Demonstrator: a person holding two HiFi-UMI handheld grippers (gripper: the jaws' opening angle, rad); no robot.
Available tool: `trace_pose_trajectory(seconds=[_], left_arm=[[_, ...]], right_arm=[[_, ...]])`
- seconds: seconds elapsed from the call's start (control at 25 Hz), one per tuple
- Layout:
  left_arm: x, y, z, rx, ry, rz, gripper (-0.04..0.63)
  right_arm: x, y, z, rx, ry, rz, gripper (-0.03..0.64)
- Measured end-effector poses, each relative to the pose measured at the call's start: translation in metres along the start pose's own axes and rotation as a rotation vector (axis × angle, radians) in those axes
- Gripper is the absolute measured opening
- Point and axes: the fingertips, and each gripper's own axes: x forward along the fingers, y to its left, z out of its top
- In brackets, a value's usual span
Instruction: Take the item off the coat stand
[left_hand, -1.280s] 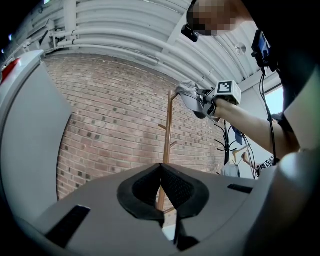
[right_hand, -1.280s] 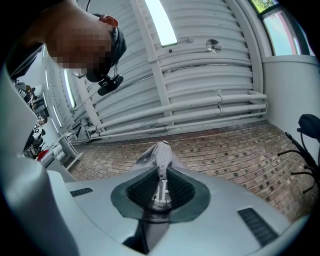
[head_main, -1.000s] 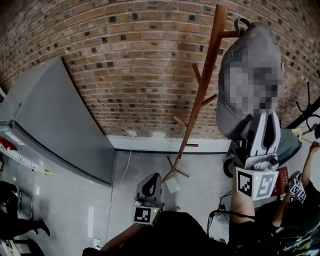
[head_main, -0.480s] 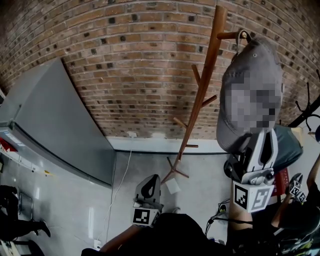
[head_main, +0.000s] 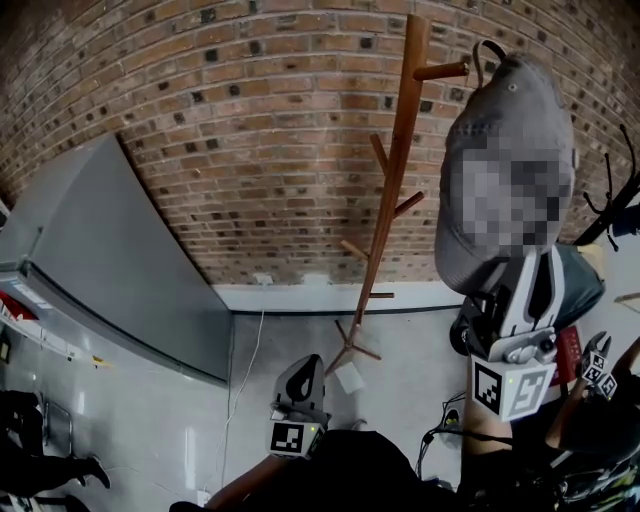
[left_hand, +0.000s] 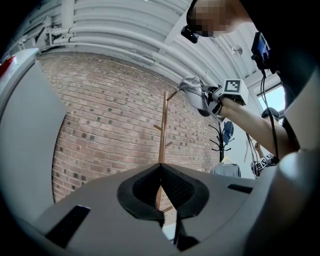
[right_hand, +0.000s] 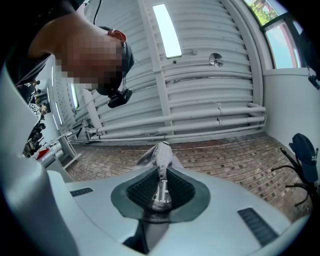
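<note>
The grey cap (head_main: 503, 112) hung just right of the coat stand (head_main: 391, 190), its back strap at the tip of the top peg. The right gripper (head_main: 528, 264) had its jaws clenched on the brim from below. The left gripper (head_main: 302, 367), in front of the stand's foot, kept its jaws pressed together on nothing. Behind the stand was a brick wall (head_main: 250, 130).

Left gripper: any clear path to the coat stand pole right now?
Probably yes. The left gripper, jaws shut and empty, points at the coat stand with nothing between them. The cap is off to the side, held in the right gripper.
</note>
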Motion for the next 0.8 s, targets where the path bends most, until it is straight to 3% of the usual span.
trace_pose_trajectory(seconds=[0.32, 0.8], left_arm=[[-0.001, 0.01, 0.008, -0.007, -0.039, 0.026, 0.017], [0.008, -0.015, -0.002, -0.024, -0.016, -0.027, 0.015]], right_arm=[[-0.026, 0.012, -0.02, 0.037, 0.059, -0.001, 0.06], [-0.069, 0.026, -0.066, 0.09, 0.21, -0.002, 0.06]])
